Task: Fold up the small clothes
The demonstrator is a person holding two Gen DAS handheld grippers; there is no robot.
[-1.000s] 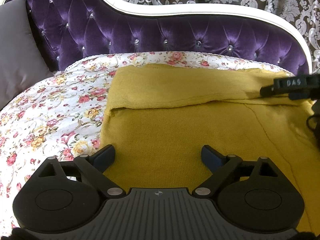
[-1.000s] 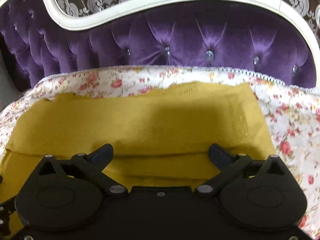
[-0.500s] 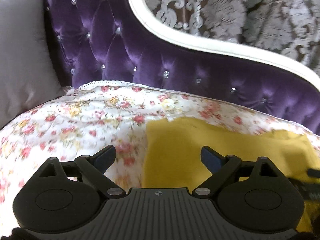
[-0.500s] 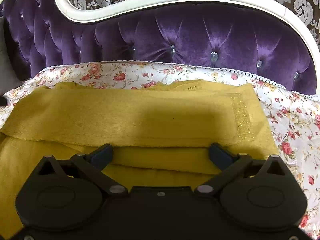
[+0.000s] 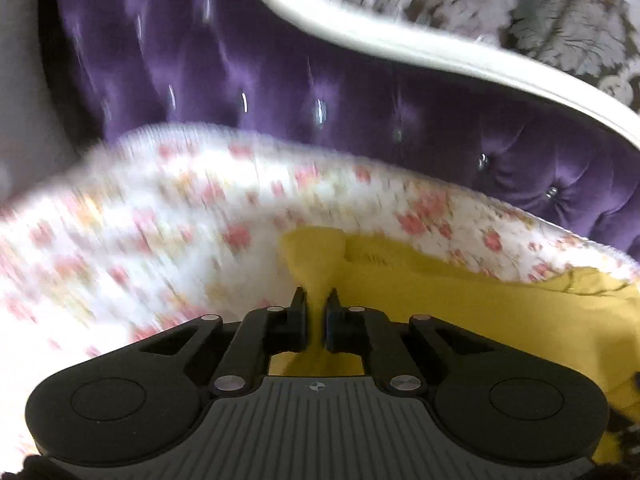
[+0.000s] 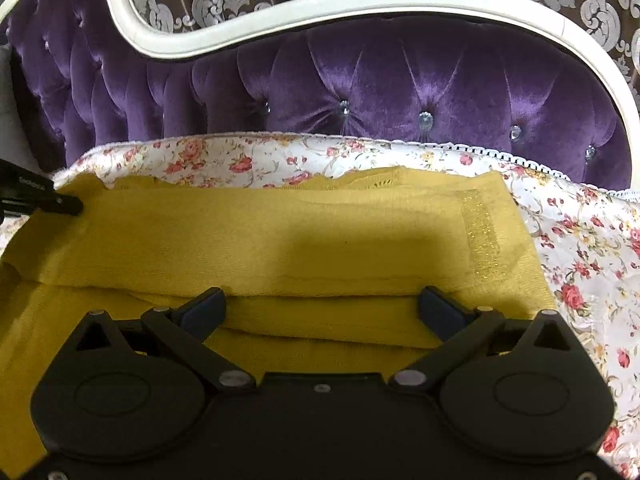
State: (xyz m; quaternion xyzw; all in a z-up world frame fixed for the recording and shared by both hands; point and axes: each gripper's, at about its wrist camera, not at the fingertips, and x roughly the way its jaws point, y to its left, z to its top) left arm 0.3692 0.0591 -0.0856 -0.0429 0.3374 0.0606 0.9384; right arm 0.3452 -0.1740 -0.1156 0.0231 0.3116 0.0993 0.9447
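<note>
A mustard-yellow knitted garment [image 6: 280, 232] lies on the floral bedspread [image 6: 580, 264], with its top part folded down in a band across it. My left gripper [image 5: 317, 300] is at the garment's far left corner [image 5: 316, 256]. Its jaws are closing, and a pinch of the yellow cloth is gripped between the pads. The same gripper shows at the left edge of the right wrist view [image 6: 74, 206], on that corner. My right gripper [image 6: 322, 300] stands open just above the middle of the garment, with nothing between its fingers.
A purple tufted headboard [image 6: 400, 80] with a white curved frame [image 6: 360, 4] rises right behind the bedspread. A grey pillow [image 5: 24, 100] leans at the far left. Patterned fabric hangs behind the headboard. Floral bedspread shows to the left and right of the garment.
My left gripper has moved left from the middle of the garment to its left corner and closed on the cloth. The right gripper has stayed open over the garment.
</note>
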